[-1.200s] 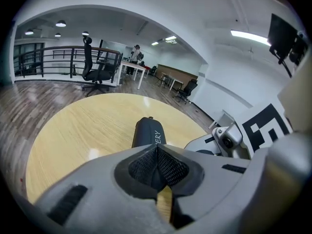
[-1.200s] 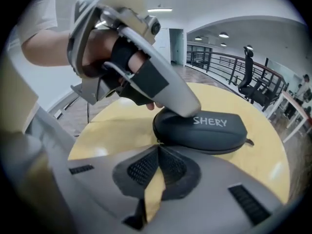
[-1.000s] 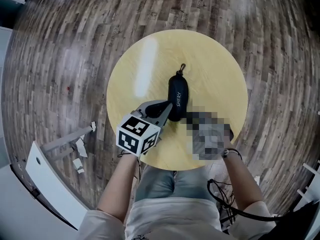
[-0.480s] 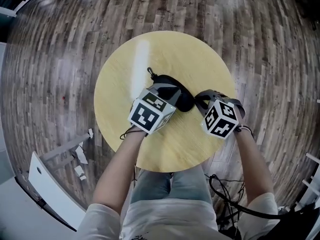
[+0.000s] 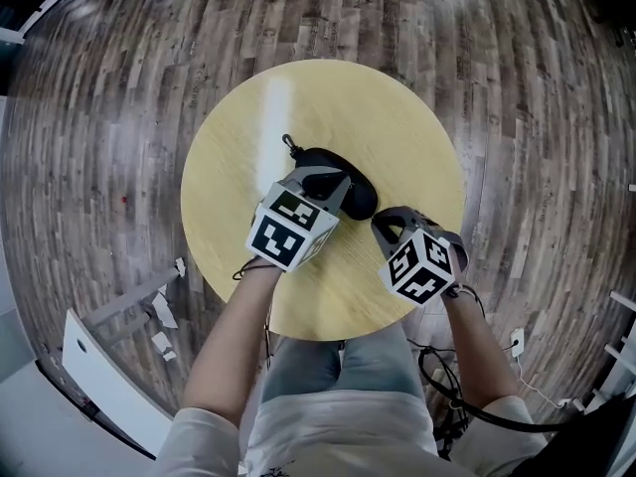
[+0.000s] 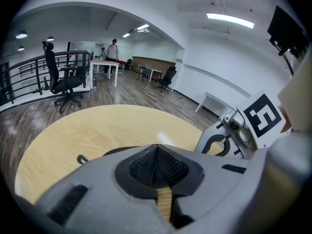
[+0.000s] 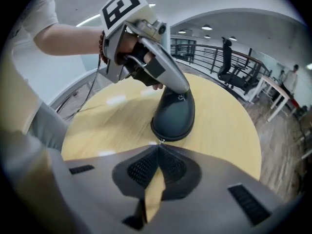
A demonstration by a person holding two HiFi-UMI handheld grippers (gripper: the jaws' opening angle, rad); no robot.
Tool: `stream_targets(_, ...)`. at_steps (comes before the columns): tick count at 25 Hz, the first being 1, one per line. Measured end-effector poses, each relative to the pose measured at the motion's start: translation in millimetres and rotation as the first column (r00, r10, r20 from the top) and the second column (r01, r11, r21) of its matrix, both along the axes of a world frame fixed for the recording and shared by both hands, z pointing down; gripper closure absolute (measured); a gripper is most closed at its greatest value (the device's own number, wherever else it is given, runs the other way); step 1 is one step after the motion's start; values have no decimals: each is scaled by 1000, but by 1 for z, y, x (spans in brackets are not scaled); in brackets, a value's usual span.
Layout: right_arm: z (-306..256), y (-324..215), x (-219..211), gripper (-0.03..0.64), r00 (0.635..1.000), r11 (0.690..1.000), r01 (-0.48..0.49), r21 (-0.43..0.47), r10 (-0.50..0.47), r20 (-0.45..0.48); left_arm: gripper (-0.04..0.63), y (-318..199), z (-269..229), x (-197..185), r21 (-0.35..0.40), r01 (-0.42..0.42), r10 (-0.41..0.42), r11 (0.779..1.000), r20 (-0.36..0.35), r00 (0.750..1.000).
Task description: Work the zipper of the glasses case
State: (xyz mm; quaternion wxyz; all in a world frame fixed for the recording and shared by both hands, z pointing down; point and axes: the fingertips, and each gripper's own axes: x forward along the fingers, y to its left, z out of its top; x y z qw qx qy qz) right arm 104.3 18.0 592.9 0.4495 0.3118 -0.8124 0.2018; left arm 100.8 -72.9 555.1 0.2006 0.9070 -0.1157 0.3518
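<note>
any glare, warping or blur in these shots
Head view: a white glare streak on the table, floor planks bent by the wide lens. Left gripper view: ceiling light strip blown out. Right gripper view: near table smeared, glasses case sharp.

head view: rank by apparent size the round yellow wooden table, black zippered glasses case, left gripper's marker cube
1. round yellow wooden table
2-3. unsure: black glasses case and black-and-white marker cube look alike; cube nearer the camera, case partly covered

Glasses case (image 5: pixel 358 199) turned sideways, right gripper (image 5: pixel 384 225) drawn back slightly
</note>
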Motion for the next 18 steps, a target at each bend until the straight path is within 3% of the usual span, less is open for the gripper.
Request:
stream_targets(3,0,2,-10,618,984,986,-169,-5,169,49,589,1,0,3,3,-1,1,1000,-3,1000)
stream_targets(6,2,-1,-22,618,959,962,-274,-12,274,70,588,1,1,3,10,-2,2,1000,0,1000)
stream_targets(18,3,-5,-30,618,904,908,-419,-22,419,87,588,0,1,1,-1,21,-21,1000,-20,1000)
